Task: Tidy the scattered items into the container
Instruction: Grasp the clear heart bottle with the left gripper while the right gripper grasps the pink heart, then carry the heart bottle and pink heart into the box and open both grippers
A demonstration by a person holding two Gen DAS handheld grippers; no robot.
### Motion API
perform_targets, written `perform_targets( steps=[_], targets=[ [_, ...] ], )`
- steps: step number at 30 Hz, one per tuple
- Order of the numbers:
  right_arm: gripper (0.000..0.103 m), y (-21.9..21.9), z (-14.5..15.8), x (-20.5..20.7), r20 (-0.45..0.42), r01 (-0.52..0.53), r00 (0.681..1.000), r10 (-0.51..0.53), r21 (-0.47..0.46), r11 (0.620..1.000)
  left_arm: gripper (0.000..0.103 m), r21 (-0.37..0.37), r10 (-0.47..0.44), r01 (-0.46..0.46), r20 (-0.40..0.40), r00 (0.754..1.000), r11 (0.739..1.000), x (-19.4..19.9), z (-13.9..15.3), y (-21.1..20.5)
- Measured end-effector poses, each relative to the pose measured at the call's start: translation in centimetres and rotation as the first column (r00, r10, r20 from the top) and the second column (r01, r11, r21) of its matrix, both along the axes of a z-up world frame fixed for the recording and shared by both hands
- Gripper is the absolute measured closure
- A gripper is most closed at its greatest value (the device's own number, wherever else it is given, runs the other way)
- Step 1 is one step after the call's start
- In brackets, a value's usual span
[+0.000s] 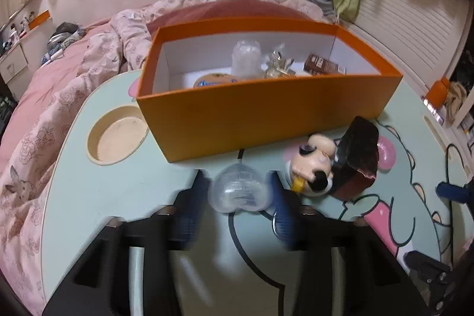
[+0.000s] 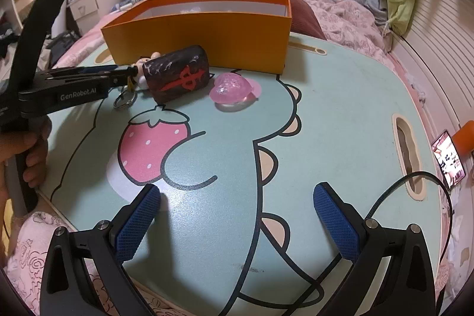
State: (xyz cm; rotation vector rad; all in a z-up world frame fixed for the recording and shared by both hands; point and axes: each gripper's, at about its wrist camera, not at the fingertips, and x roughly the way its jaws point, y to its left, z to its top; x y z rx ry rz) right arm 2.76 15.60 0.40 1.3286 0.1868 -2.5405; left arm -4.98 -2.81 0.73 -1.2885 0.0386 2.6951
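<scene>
Left gripper [image 1: 239, 191] clamps clear heart [image 1: 238, 191] (near orange box [image 1: 266, 120]) — right gripper [image 2: 237, 215] spread, holding nothing.

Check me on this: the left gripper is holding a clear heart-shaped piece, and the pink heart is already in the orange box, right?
Not quite. The left gripper does hold the clear heart, but the right wrist view shows the pink heart on the table, outside the orange box.

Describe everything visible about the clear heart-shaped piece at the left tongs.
The clear heart-shaped piece looks like transparent, glossy plastic with faint moulded marks inside. It sits between the blue pads of the left tongs, which press it from both sides, lobes toward the camera and point toward the orange box. Whether it rests on the table or is lifted cannot be told. The right-wrist view hides it.
</scene>
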Motion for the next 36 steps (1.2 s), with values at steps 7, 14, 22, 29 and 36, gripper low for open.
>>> perform_targets(
  steps=[7,14,22,29,36],
  targets=[
    [0.001,1.7,0.8,-0.7,0.019,0.033,0.999,-0.030,-0.137,0.990,0.063,0.076,-0.001,0.003,-0.028,1.000,0.997,2.5,1.0,-1.1],
    [0.033,0.8,2.7,-5.2,-0.003,0.044,0.999,-0.045,-0.067,0.997,0.063,0.105,0.003,0.007,-0.092,0.996,0.994,6.9,3.6,-1.9],
    [0.036,-2.9,1.0,-9.6,0.027,-0.001,1.000,0.000,0.028,1.000,0.063,0.131,0.003,0.013,-0.126,0.992,0.991,8.3,5.3,-2.2],
    [0.067,-2.6,0.6,-9.1,-0.009,-0.009,1.000,0.009,0.031,0.999,0.063,0.146,0.001,0.017,-0.122,0.992,0.989,8.1,5.3,-2.3],
    [0.067,-1.1,3.3,-7.8,-0.078,0.019,0.997,-0.021,-0.036,0.999,0.063,0.167,-0.008,0.027,-0.114,0.993,0.986,6.9,5.9,-2.4]
  ],
)
